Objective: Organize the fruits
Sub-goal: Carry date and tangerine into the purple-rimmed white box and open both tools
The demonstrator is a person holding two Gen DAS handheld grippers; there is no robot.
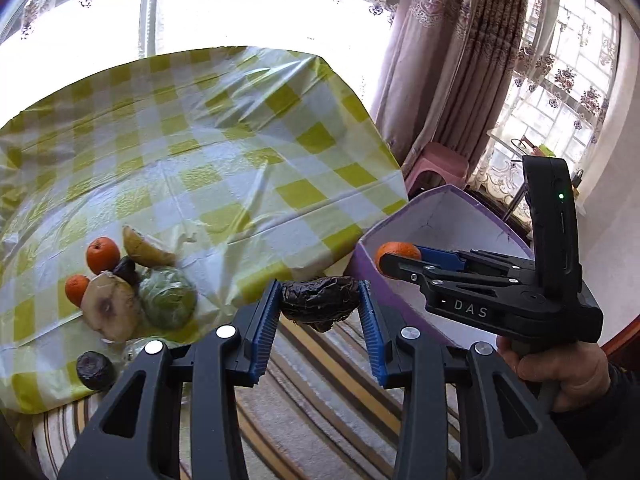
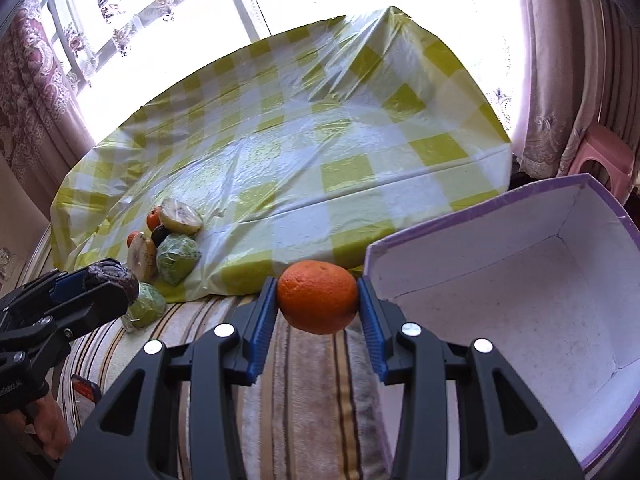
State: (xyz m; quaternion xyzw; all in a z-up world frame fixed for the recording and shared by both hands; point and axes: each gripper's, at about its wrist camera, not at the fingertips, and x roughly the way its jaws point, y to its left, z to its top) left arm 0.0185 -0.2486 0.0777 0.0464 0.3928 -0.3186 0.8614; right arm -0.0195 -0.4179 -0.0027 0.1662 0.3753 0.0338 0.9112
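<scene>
The purple box (image 2: 520, 280) looks empty, so sorting has barely begun. The right tongs (image 2: 318, 300) clamp an orange (image 2: 317, 297) just beside its rim; the left tongs (image 1: 319, 300) clamp a dark wrinkled fruit (image 1: 319, 300) nearby. A fruit pile (image 1: 132, 284) waits on the counter (image 1: 240, 140), well away from the box.

Strong daylight from far window (image 1: 240, 12), blown out to white in both views. Glare streaks on plastic tablecloth (image 1: 208, 152), (image 2: 304, 152). Near foreground dimmer, soft shadows. Heavy fisheye bending, dark vignette at corners. Focus mostly sharp, slight softness at edges.
</scene>
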